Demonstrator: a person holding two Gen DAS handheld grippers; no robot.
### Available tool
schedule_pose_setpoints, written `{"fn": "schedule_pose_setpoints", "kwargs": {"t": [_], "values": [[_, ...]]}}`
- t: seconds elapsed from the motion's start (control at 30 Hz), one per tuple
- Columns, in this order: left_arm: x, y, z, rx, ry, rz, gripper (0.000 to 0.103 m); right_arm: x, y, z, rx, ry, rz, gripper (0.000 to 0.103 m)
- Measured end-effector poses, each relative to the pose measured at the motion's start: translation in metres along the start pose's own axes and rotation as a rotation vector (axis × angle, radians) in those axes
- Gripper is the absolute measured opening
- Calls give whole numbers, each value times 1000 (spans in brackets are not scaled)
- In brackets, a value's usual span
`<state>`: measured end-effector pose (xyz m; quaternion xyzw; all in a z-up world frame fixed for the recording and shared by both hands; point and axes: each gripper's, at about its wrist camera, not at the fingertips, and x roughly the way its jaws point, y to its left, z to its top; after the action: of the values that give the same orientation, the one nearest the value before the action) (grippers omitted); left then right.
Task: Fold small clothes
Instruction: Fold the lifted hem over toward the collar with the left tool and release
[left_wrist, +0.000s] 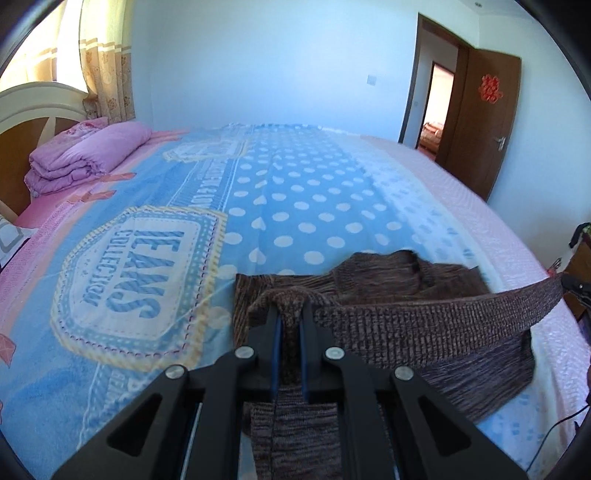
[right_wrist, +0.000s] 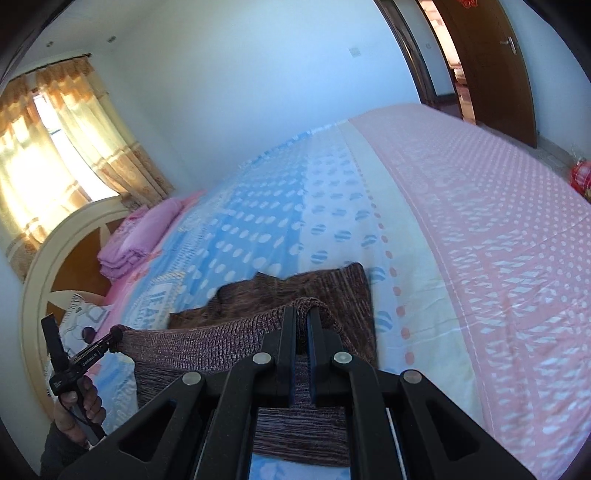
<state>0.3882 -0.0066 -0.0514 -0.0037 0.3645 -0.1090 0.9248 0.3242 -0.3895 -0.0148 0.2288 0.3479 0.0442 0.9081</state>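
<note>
- Left gripper (left_wrist: 289, 314) clamped on one corner of the brown knit garment (left_wrist: 424, 317); right gripper (right_wrist: 302, 321) clamped on the other.
- Hem stretched taut between both, likely for carrying over toward 12 o'clock as a fold.
- One garment, far part resting on the bedspread (left_wrist: 295, 192); one folded quilt (left_wrist: 88, 158) at 10 o'clock.

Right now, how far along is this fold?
Done: the sweater lies on the bed. In hand: both grippers, left and right, pinch its near edge, stretched taut between them above the rest. Left: lay that edge down and finish folding.
</note>
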Motion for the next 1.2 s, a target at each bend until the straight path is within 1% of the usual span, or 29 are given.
{"fn": "schedule_pose_setpoints", "kwargs": {"t": [0.07, 0.13, 0.17, 0.2, 0.23, 0.3, 0.33, 0.37, 0.4, 0.43, 0.47, 0.53, 0.6, 0.67, 0.7, 0.77, 0.8, 0.83, 0.87, 0.9, 0.93, 0.97, 1.03, 1.07, 1.17, 1.2], "values": [[31, -3, -3, 24, 35, 35, 9, 34, -7, 1, 3, 41, -36, 4], [57, -4, -8, 38, 68, 67, 9, 66, -10, 1, -20, 86, -69, 4], [71, -3, -12, 38, 93, 81, 12, 88, -13, -1, -36, 109, -102, 4], [82, -3, -17, 44, 115, 109, 17, 99, -15, -2, -43, 122, -111, 4], [87, -3, -19, 46, 132, 127, 17, 117, -18, -5, -71, 145, -127, 5], [87, -2, -25, 53, 142, 127, 19, 129, -19, -9, -108, 141, -174, 7], [78, -3, -29, 74, 122, 136, 22, 130, -18, -11, -129, 139, -191, 14], [70, -6, -32, 101, 105, 154, 36, 130, -17, -16, -151, 150, -194, 22], [62, -8, -35, 129, 83, 168, 56, 130, -14, -19, -174, 160, -199, 49], [48, -11, -41, 168, 52, 179, 66, 129, -9, -24, -214, 172, -210, 71], [42, -13, -44, 195, 37, 181, 78, 128, -3, -30, -265, 176, -226, 74], [34, -20, -54, 267, 29, 190, 79, 129, 9, -40, -367, 178, -270, 74], [39, -27, -59, 319, 51, 192, 80, 136, 18, -47, -447, 197, -325, 74], [54, -36, -62, 387, 75, 267, 81, 151, 26, -50, -532, 219, -394, 73], [64, -35, -59, 388, 83, 294, 81, 162, 29, -49, -570, 233, -421, 73], [84, -27, -48, 346, 110, 337, 82, 174, 37, -37, -604, 233, -445, 73], [89, -21, -41, 317, 103, 357, 82, 178, 42, -29, -616, 222, -460, 73], [93, -12, -33, 283, 100, 392, 82, 182, 47, -18, -627, 201, -483, 73], [96, -1, -23, 232, 104, 427, 82, 183, 53, -3, -626, 161, -503, 73], [97, 9, -16, 188, 104, 446, 82, 181, 56, 8, -616, 124, -510, 73], [95, 23, -7, 134, 95, 465, 82, 176, 59, 19, -592, 81, -512, 73], [93, 33, -2, 102, 94, 479, 82, 169, 60, 29, -562, 48, -502, 73], [87, 48, 0, 63, 93, 487, 82, 158, 56, 35, -523, 27, -466, 74], [84, 54, -2, 56, 94, 479, 82, 154, 53, 34, -515, 26, -458, 74], [70, 67, -16, 49, 95, 470, 82, 138, 33, 22, -464, 37, -425, 74], [66, 70, -21, 43, 97, 457, 82, 134, 26, 18, -439, 43, -410, 74]]}}
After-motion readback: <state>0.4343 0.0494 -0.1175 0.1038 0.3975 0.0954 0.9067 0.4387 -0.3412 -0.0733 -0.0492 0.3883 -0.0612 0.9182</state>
